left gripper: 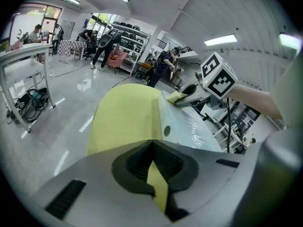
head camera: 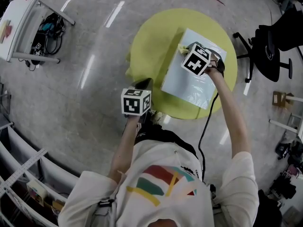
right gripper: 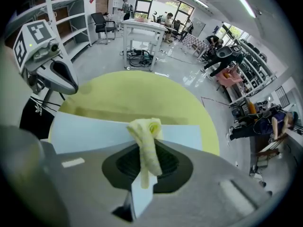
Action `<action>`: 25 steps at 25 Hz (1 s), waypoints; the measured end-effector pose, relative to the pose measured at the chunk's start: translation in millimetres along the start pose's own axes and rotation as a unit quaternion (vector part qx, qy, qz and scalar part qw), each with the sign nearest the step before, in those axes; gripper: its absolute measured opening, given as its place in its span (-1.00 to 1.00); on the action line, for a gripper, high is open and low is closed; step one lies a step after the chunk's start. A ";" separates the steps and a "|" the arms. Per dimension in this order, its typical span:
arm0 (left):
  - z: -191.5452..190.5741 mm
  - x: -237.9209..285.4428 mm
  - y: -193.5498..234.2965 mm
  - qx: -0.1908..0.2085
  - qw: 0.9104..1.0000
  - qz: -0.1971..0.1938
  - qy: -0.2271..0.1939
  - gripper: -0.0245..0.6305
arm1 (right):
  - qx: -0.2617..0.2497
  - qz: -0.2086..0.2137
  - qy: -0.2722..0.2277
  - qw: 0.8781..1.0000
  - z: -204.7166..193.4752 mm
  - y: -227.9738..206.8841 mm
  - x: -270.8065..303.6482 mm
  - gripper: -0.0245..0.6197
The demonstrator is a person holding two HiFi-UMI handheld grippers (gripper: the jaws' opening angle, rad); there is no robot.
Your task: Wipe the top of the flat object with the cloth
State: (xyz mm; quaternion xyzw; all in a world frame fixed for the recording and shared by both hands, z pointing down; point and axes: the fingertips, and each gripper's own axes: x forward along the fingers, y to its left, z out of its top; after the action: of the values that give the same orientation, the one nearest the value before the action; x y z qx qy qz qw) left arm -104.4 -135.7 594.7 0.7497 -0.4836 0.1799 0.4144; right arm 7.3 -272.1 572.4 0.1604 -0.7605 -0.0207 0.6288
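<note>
A flat pale blue board lies on the right half of a round yellow-green table. My right gripper is over the board's far left corner, pointing steeply down and shut on a bunched pale yellow cloth. In the right gripper view the cloth sticks out of the closed jaws above the board. My left gripper is at the table's near left edge, beside the board, shut with nothing in it. The left gripper view shows the board and the cloth beyond the closed jaws.
A white desk with cables under it stands on the floor at the upper left. A black office chair is to the right of the table. Shelving runs along the lower left. People stand far off in the room.
</note>
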 end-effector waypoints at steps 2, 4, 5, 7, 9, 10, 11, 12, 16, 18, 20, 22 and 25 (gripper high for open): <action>5.1 -1.4 -2.4 0.005 1.000 0.001 -0.005 -0.88 | -0.001 0.006 -0.004 1.000 1.1 18.0 -3.3 -0.84; 9.1 -4.2 -5.0 0.010 1.000 0.001 -0.009 -0.88 | 0.001 0.013 -0.006 1.000 3.1 37.3 -6.5 -0.84; 10.7 -6.8 -6.4 0.012 1.000 0.000 -0.010 -0.88 | 0.002 0.018 -0.006 1.000 4.3 48.0 -8.5 -0.84; 13.7 -13.5 -7.9 0.016 1.000 0.001 -0.015 -0.88 | 0.000 0.028 -0.005 1.000 6.6 71.0 -12.6 -0.84; 16.0 -20.0 -7.8 0.019 1.000 0.002 -0.020 -0.88 | -0.005 0.036 -0.003 0.999 7.3 94.3 -16.2 -0.84; 16.8 -23.0 -7.9 0.020 1.000 0.004 -0.022 -0.88 | -0.007 0.041 -0.003 0.999 7.0 105.6 -18.2 -0.84; 17.9 -25.8 -8.4 0.021 0.999 0.005 -0.024 -0.88 | -0.009 0.045 -0.002 0.999 6.2 116.4 -20.5 -0.84; 19.3 -28.5 -9.2 0.022 0.999 0.007 -0.026 -0.88 | -0.011 0.049 -0.002 0.999 5.0 126.4 -22.9 -0.84; 26.7 -36.1 -13.3 0.028 0.999 0.012 -0.037 -0.88 | -0.019 0.061 -0.002 0.998 -0.3 160.1 -32.1 -0.84; 28.2 -39.0 -15.0 0.031 0.999 0.014 -0.039 -0.88 | -0.019 0.067 -0.006 0.998 -1.5 175.4 -35.6 -0.84; 29.1 -42.0 -16.6 0.035 0.998 0.015 -0.042 -0.88 | -0.016 0.073 -0.011 0.997 -1.5 189.1 -38.3 -0.84; 30.5 -44.7 -18.1 0.037 0.998 0.016 -0.045 -0.88 | -0.014 0.074 -0.014 0.997 -0.9 198.5 -39.7 -0.84; 31.4 -46.8 -20.6 0.038 0.998 0.015 -0.050 -0.88 | -0.010 0.071 -0.015 0.997 -1.6 203.0 -39.2 -0.84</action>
State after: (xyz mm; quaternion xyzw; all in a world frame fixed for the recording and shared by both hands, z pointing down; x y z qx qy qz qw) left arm -112.3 -129.8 535.5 0.7657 -0.5074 0.1672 0.3580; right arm -29.2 -68.9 582.8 0.0989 -0.7794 0.0140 0.6186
